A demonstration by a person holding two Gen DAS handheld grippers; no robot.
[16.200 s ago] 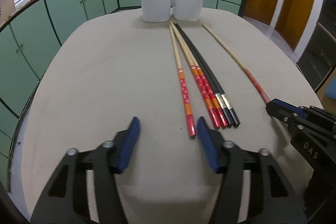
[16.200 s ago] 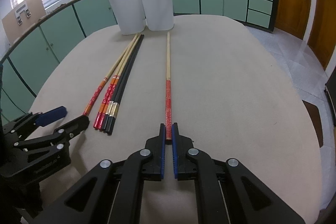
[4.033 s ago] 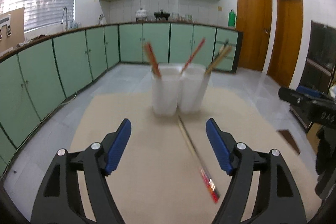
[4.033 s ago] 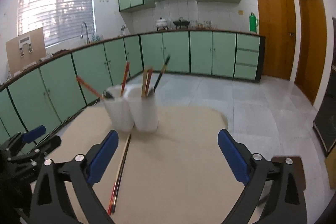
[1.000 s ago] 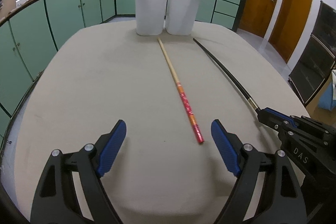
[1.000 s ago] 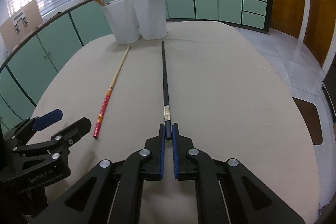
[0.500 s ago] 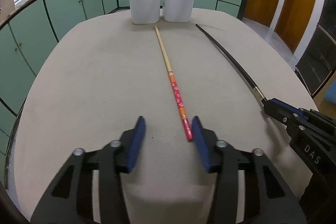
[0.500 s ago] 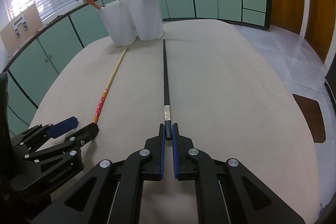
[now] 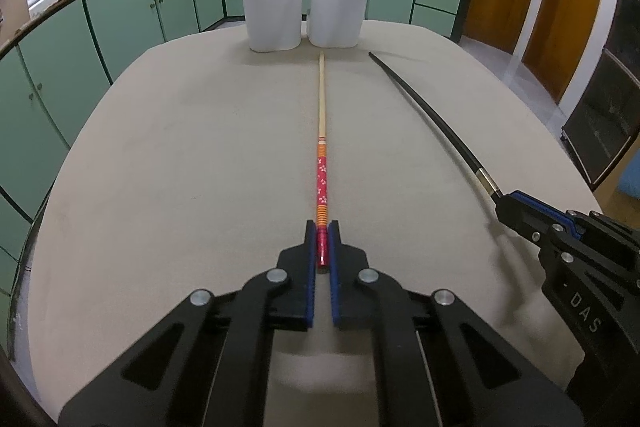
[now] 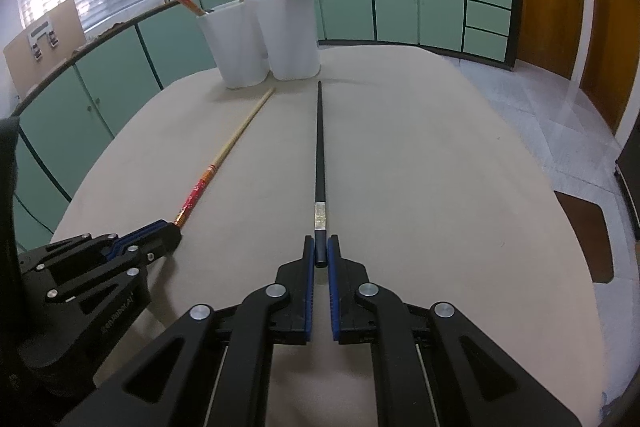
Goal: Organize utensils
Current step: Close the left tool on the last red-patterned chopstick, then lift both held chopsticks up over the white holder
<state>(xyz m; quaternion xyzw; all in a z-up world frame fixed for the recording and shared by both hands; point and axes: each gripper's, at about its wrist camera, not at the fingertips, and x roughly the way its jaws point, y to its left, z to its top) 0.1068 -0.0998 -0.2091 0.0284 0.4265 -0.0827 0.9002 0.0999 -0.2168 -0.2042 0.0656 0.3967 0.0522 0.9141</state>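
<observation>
Chopsticks lie before the white cups (image 9: 304, 3): left hand-held gripper (image 9: 322, 247) pinches the red chopstick (image 9: 321, 147), right hand-held gripper (image 10: 320, 251) the black chopstick (image 10: 319, 147).

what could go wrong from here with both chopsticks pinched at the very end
Each gripper holds only the butt end: the left gripper on the red chopstick, the right gripper on the black chopstick. Lifted, either could pivot or slip. Their long tips lie close to the white cups and might knock them or the chopsticks inside.
</observation>
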